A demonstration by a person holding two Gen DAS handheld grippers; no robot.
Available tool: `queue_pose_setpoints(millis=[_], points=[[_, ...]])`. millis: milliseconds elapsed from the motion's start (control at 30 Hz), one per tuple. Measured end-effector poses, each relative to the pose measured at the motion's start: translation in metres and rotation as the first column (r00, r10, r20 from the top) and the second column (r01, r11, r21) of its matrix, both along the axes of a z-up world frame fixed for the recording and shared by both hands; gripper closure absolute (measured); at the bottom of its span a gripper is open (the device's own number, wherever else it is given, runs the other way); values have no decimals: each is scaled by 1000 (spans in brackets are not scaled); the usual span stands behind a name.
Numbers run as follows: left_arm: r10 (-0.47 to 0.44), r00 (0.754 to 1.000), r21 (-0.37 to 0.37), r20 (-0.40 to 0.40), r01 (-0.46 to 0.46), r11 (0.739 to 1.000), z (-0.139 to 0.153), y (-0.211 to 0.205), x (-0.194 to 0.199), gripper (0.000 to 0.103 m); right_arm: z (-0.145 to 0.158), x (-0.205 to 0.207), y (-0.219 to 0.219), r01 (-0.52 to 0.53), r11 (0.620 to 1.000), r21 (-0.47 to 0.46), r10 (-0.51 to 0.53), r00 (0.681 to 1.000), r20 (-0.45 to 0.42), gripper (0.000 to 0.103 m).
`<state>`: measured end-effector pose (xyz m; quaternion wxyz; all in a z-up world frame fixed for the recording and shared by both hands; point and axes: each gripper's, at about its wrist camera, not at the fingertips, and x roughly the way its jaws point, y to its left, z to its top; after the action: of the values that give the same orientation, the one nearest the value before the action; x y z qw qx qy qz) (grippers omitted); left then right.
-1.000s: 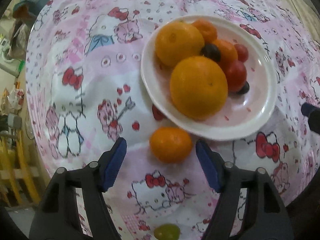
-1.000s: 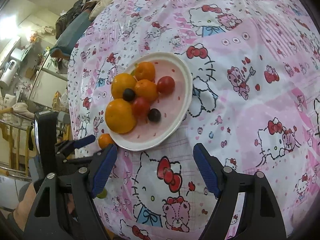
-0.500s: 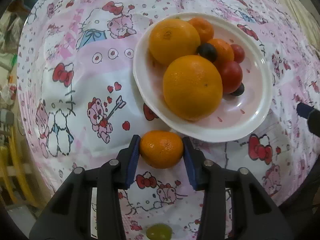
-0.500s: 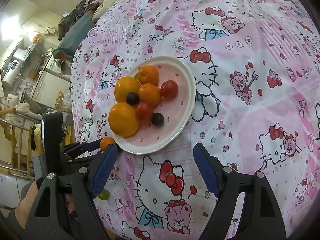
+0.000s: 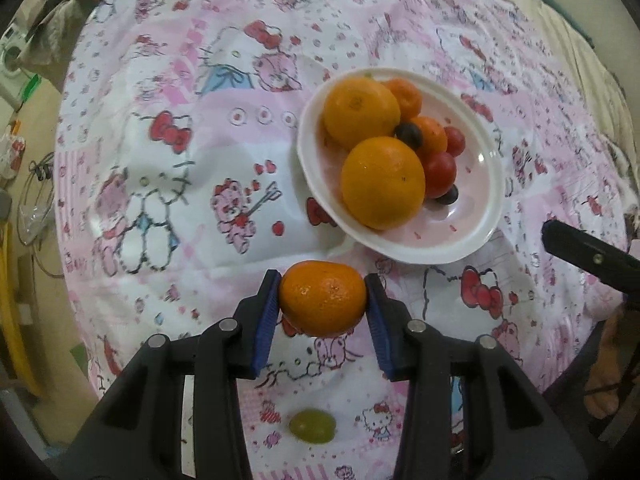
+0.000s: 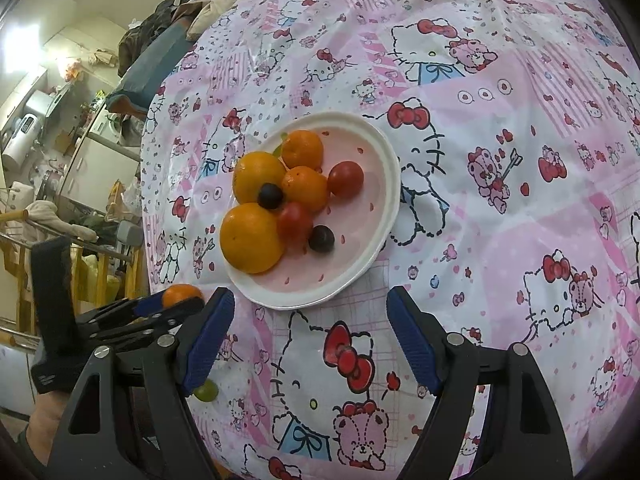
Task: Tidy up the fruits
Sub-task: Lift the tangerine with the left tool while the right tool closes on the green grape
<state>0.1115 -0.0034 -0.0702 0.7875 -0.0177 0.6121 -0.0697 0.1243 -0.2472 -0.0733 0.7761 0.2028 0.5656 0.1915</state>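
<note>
My left gripper (image 5: 323, 300) is shut on a small mandarin (image 5: 322, 298) and holds it above the cloth, just in front of the white plate (image 5: 472, 244). The plate holds two large oranges (image 5: 382, 182), small mandarins, red tomatoes and dark grapes. A green grape (image 5: 313, 426) lies on the cloth below the left gripper. My right gripper (image 6: 308, 336) is open and empty, near the plate's (image 6: 390, 184) front edge. The left gripper (image 6: 160, 312) with the mandarin (image 6: 181, 294) shows in the right wrist view, and the green grape (image 6: 207, 392) too.
The round table wears a pink Hello Kitty cloth (image 6: 500, 140). The table edge drops off to the left, with room clutter and a yellow rack (image 6: 92, 276) beyond. My right gripper's finger (image 5: 588, 258) shows at the right of the left wrist view.
My left gripper closed on the small mandarin and lifted it off the cloth. The right gripper stayed open and drew a little closer to the plate.
</note>
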Motion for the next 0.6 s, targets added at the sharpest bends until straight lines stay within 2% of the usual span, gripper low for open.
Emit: queue_pose_setpoints(millis=[300, 600], points=[[47, 998, -33, 37, -46, 998, 20, 21, -12, 66, 7, -16, 16, -45, 999, 8, 45, 999, 20, 22], [98, 994, -41, 55, -96, 995, 28, 36, -15, 66, 1, -54, 57, -131, 990, 55, 130, 991, 18, 22]])
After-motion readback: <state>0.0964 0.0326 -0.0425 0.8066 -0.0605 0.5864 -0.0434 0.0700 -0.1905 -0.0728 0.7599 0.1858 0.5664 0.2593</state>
